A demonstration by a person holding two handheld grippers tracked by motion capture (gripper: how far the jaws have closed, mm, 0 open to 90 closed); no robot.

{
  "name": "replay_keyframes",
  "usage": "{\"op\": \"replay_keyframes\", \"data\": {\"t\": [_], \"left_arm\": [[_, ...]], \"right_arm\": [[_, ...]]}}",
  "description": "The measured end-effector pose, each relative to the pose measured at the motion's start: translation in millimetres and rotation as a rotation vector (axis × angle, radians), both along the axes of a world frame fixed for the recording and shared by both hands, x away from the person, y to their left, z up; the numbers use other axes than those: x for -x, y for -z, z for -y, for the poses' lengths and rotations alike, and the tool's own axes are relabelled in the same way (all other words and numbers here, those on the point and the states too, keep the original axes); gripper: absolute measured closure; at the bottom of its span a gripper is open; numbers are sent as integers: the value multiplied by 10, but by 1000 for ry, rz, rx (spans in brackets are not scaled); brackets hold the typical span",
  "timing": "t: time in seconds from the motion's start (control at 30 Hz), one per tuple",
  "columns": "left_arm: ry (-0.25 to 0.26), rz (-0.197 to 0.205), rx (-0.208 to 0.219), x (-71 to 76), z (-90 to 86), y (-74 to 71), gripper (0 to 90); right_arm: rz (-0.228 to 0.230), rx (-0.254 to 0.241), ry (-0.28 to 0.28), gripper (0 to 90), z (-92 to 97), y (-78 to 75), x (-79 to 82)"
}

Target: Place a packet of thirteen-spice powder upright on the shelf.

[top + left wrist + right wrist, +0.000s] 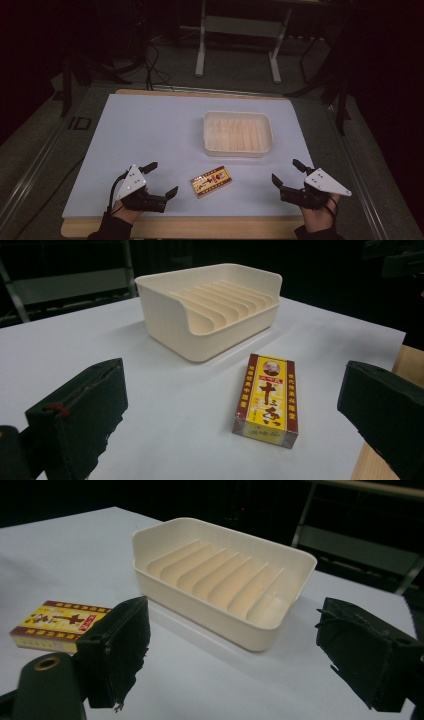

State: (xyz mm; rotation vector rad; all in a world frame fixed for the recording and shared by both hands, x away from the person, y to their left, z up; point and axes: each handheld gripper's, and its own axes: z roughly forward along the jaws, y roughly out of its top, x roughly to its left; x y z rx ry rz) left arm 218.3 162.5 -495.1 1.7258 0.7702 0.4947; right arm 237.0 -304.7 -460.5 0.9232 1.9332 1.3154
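Observation:
A small yellow and dark red box point(211, 181) with printed characters lies flat near the table's front edge, between the two hands. In the left gripper view the box point(266, 399) sits ahead and a little right of centre. The right gripper view has the box point(56, 623) at far left, partly behind a jaw. A cream plastic tray point(238, 133) with ribbed dividers stands empty behind it. My left gripper point(162, 179) rests at the front left, jaws wide, nothing between them. At the front right my right gripper point(287, 172) is open too, apart from the box.
The white tabletop point(150, 135) has a wooden rim at the front edge. Beyond the table stand a metal frame point(240, 35) and dark stands with cables on the floor. The cream tray point(210, 305) point(220, 580) is the one tall item on the table.

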Motion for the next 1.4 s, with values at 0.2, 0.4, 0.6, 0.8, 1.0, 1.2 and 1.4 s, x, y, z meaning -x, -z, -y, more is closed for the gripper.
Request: {"op": "replay_keyframes", "data": {"t": [0.2, 0.4, 0.6, 0.8, 1.0, 1.2, 1.4], "left_arm": [[-4, -6, 22, 2, -39, -14, 8], [3, 7, 27, 12, -31, -37, 8], [17, 16, 51, 33, 0, -87, 8], [33, 28, 52, 35, 68, -168, 8], [48, 30, 44, 31, 159, -237, 8], [66, 10, 53, -23, 244, -330, 8], [56, -63, 55, -85, 304, -419, 8]], "right_arm": [[3, 1, -11, 138, -24, 7, 11], [-23, -11, -20, 138, -10, 14, -6], [-15, -14, -39, 137, -55, 16, 24], [-24, -14, -44, 137, -48, 10, 23], [-31, -17, -49, 137, -56, 24, 15], [-29, -11, -56, 137, -61, 26, 8], [-37, -10, -64, 137, -68, 36, 3]]}}
